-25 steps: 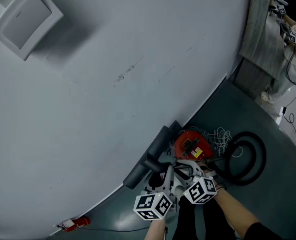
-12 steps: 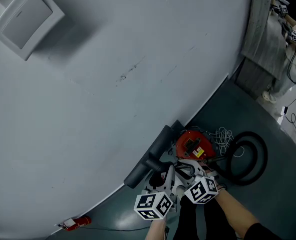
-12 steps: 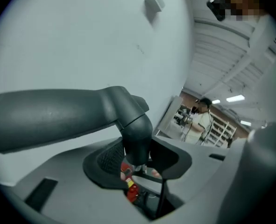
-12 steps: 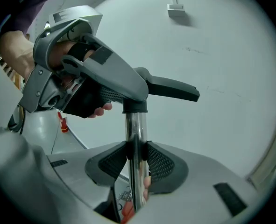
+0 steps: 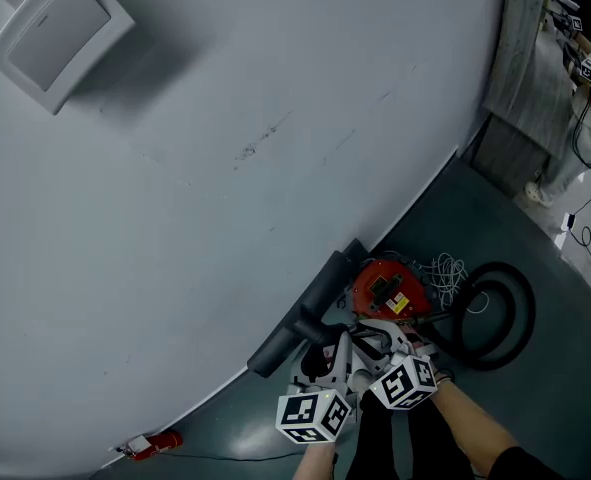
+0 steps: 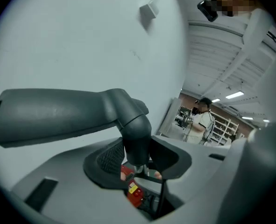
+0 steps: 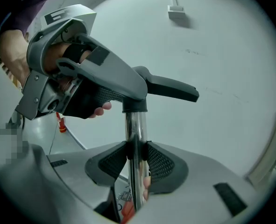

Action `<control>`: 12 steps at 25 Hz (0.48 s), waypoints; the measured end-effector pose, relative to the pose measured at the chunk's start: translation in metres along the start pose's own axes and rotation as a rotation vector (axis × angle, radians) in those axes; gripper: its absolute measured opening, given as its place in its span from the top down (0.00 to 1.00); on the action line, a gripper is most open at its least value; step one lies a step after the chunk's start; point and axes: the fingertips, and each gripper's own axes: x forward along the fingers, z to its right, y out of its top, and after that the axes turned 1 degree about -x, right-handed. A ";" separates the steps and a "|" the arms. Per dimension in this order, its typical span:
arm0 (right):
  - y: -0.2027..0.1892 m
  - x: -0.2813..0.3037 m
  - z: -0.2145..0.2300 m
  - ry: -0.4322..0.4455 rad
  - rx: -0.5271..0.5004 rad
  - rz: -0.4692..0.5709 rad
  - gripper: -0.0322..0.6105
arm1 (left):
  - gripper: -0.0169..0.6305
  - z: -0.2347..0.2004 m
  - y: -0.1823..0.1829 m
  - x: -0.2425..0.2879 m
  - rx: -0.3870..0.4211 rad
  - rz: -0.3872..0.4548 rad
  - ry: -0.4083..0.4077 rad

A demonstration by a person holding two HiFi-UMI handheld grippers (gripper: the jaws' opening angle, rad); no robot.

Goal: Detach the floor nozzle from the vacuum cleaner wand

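The dark grey floor nozzle [image 5: 293, 320] lies along the foot of the wall, joined to a chrome wand [image 7: 134, 139]. In the left gripper view the nozzle [image 6: 58, 112] runs off to the left and its round neck [image 6: 137, 141] sits between the mesh pads. My left gripper [image 6: 137, 161] is shut on that neck. My right gripper [image 7: 134, 166] is shut on the wand just below the nozzle's collar. In the head view both grippers, left [image 5: 320, 356] and right [image 5: 377, 340], are close together over the joint. The wand's lower part is hidden behind the jaws.
The red vacuum body [image 5: 380, 290] stands just beyond the grippers, with a black hose loop [image 5: 497, 318] and a white cable coil [image 5: 443, 270] to its right. A red object [image 5: 153, 448] lies by the wall at lower left. A grey cabinet [image 5: 525, 58] and people stand at far right.
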 end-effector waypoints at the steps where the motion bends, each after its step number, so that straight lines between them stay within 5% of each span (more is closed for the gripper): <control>1: 0.000 0.000 0.000 0.003 0.005 0.001 0.73 | 0.71 -0.001 0.000 0.000 -0.072 0.007 -0.017; 4: 0.000 0.001 -0.003 0.020 0.008 0.001 0.73 | 0.71 -0.008 -0.001 -0.002 -0.273 0.035 -0.053; 9: 0.003 -0.001 -0.004 0.018 0.002 0.012 0.73 | 0.71 -0.001 0.003 -0.007 -0.016 0.023 -0.009; 12: 0.003 -0.001 -0.003 0.019 0.003 0.013 0.73 | 0.71 -0.005 0.003 -0.006 -0.182 0.046 -0.042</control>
